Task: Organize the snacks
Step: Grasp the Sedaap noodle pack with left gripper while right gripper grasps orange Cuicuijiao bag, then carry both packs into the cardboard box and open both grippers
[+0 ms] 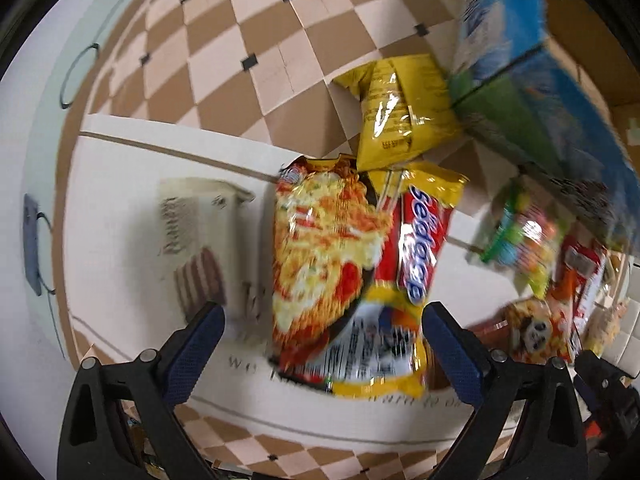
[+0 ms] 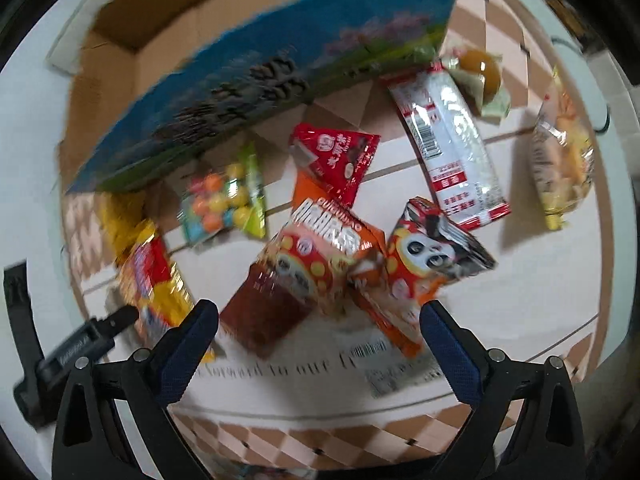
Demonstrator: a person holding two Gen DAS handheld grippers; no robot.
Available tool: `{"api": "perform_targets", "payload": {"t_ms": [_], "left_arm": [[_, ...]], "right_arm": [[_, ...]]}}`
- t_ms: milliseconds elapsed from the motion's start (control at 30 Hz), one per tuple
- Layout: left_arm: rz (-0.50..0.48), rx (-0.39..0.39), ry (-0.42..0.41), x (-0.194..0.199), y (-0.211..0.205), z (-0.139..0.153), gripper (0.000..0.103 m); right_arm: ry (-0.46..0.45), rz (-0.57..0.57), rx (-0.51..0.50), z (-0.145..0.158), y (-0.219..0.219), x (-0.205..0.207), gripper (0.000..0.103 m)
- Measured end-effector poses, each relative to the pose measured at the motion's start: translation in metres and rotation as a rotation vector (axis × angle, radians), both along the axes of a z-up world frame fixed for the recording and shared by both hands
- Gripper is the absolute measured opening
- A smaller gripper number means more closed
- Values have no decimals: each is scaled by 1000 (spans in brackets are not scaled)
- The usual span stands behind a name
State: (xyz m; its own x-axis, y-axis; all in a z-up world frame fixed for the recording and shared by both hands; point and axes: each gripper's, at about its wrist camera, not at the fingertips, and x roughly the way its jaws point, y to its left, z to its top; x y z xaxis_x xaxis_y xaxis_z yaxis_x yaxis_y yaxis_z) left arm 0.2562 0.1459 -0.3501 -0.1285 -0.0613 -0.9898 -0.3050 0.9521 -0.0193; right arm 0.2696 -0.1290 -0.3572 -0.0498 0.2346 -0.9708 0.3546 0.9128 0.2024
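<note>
Both claws gape wide, empty — left claw (image 1: 322, 328) over the noodle packet (image 1: 340, 264), right claw (image 2: 320, 326) over crowded biscuit boxes (image 2: 320, 264) — risking a double pinch.

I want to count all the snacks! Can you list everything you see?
noodle packet: 1, yellow-red, between left gripper's fingers
yellow bag: 1, behind noodles
white box: 1, left of noodles
candy bag: 1, green, colourful balls
panda packs: 2, orange-red, centre
red pouch: 1, behind pandas
white packet: 1, red-trimmed, right
clear bag: 1, yellowish, far right
blue carton: 1, back
left gripper: open
right gripper: open
</note>
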Motion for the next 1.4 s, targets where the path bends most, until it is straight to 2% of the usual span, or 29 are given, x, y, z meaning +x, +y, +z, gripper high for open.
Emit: {"api": "perform_targets", "payload": {"t_ms": [100,167,200,233,333,400,533,633,733,767,800,867,900,933,1000,1133,1267,1300,1333,1400], "left_arm": [[12,-7,24,7,3,-16,101],[30,-29,15,10,6,-18,101],[32,-29,10,13,7,-18,101],[30,-27,6,14,9,-19,101],[20,-29,12,17,8,-19,101],[8,-29,16,17,8,-21,101],[-17,-37,21,21,2,-21,101],[-57,-38,34,20,-2,-28,101],[-94,-31,53,20,-23,-37,101],[-100,-31,57,19,-26,-41,100],[-104,-31,55,15,-29,-45,92],[-97,-31,38,13,-37,-52,89],[-86,-32,27,14,-40,-52,86],[-78,-36,16,14,-39,-51,86],[-66,-40,0,10,-33,-54,85],[-61,-25,-11,7,-22,-59,85],[-78,6,-30,6,-35,-57,85],[-88,19,-40,8,-37,-53,85],[-95,25,-50,8,-42,-49,85],[-114,36,-73,1,-50,-45,85]], "right_arm": [[65,-106,25,-26,-1,8,94],[85,-168,8,-36,-1,13,94],[73,-193,6,-38,0,16,90],[62,-215,10,-39,1,19,75],[94,-245,14,-49,9,28,65],[114,-221,-3,-56,17,32,57],[99,-79,-10,-60,32,39,50],[120,155,-60,-59,53,47,48],[148,389,-121,-59,77,51,48],[149,454,-147,-59,85,52,48],[143,497,-164,-58,91,54,48],[132,531,-184,-55,99,59,51],[122,519,-181,-53,100,61,58],[109,489,-166,-48,100,61,68],[83,407,-128,-38,93,59,80],[80,250,-92,-34,74,49,80],[78,127,-95,-43,67,45,78],[70,121,-111,-47,62,38,64],[72,124,-137,-49,65,37,58],[44,109,-150,-50,71,33,54]]}}
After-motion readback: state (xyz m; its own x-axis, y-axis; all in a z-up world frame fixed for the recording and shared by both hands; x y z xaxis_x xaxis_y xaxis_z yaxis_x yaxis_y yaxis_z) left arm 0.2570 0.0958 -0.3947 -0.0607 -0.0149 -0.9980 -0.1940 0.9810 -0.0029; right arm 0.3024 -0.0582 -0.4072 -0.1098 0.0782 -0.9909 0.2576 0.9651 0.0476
